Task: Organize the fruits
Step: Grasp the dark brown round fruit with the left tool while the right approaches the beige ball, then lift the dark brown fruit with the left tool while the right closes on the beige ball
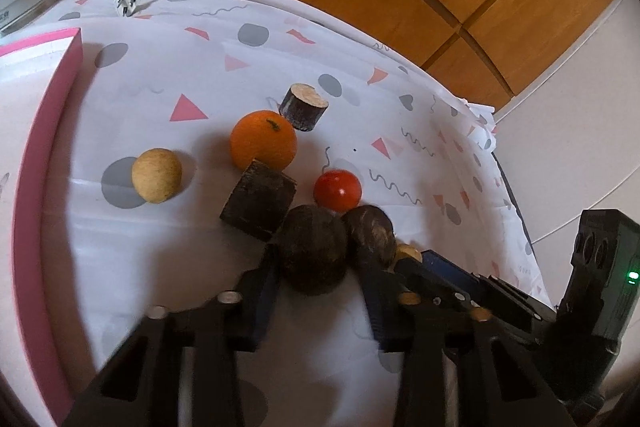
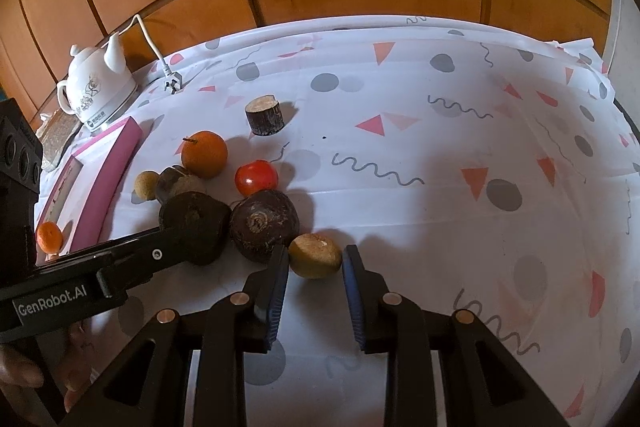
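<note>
The left gripper (image 1: pixel 316 263) is spread around a dark round fruit (image 1: pixel 312 255) (pad contact unclear). The right gripper (image 2: pixel 316 267) is held wide before a yellow fruit (image 2: pixel 315 255), with bare tablecloth (image 2: pixel 460 247) rightward; a pink tray (image 2: pixel 116 171) borders the left.

Black hand-held gripper (image 2: pixel 315 259), blue ribbed pads (image 2: pixel 277 301), brass pivot pins, white "GenRobot.AI" mark on left hand-held gripper (image 2: pixel 192 243)

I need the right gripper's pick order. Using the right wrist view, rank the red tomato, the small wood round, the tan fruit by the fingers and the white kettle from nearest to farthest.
From the right gripper:
1. Tan fruit, just ahead, between the fingertips.
2. Red tomato, ahead and left.
3. Small wood round, farther back, left of centre.
4. White kettle, far left at the table's back edge.
</note>
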The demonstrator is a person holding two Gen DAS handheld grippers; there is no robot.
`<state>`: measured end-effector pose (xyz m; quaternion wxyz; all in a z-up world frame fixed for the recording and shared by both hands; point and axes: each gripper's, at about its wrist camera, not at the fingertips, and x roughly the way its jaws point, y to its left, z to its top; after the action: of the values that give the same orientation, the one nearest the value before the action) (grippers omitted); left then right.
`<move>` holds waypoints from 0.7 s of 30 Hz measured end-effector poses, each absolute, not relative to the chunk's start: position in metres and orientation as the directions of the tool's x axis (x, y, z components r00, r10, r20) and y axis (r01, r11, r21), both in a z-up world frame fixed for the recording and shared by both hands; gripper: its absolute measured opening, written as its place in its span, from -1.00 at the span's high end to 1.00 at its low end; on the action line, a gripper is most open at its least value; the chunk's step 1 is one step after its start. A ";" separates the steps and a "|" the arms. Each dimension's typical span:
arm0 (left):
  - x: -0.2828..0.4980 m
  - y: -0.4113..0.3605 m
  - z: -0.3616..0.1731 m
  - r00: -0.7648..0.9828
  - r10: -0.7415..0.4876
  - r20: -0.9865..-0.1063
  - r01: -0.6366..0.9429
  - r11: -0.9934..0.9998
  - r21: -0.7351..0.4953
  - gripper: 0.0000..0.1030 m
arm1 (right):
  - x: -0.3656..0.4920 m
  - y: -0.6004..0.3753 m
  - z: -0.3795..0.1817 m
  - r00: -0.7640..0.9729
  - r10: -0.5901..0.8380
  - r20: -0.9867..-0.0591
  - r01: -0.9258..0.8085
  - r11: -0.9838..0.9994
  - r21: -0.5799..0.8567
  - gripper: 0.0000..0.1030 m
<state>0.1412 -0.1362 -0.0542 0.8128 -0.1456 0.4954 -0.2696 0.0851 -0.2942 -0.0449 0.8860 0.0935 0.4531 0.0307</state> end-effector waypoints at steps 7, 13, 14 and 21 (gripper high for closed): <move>0.128 -0.137 -0.050 0.373 -0.577 -0.727 0.337 0.814 -0.473 0.41 | 0.082 -0.292 -0.044 0.590 0.129 -0.797 0.029 0.983 0.180 0.48; 0.112 -0.135 -0.042 0.400 -0.540 -0.740 0.378 0.833 -0.404 0.46 | 0.075 -0.291 -0.044 0.591 0.125 -0.797 0.033 0.983 0.178 0.48; 0.109 -0.135 -0.041 0.406 -0.529 -0.745 0.384 0.839 -0.387 0.46 | 0.073 -0.290 -0.044 0.590 0.125 -0.798 0.032 0.984 0.177 0.48; 0.097 -0.128 -0.046 0.389 -0.535 -0.750 0.386 0.834 -0.395 0.47 | 0.061 -0.282 -0.044 0.586 0.128 -0.800 0.020 0.985 0.173 0.49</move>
<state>0.0968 -0.1279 -0.0457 0.8297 -0.0781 0.4779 -0.2776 0.0609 -0.2824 -0.0440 0.8868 0.0820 0.4538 0.0305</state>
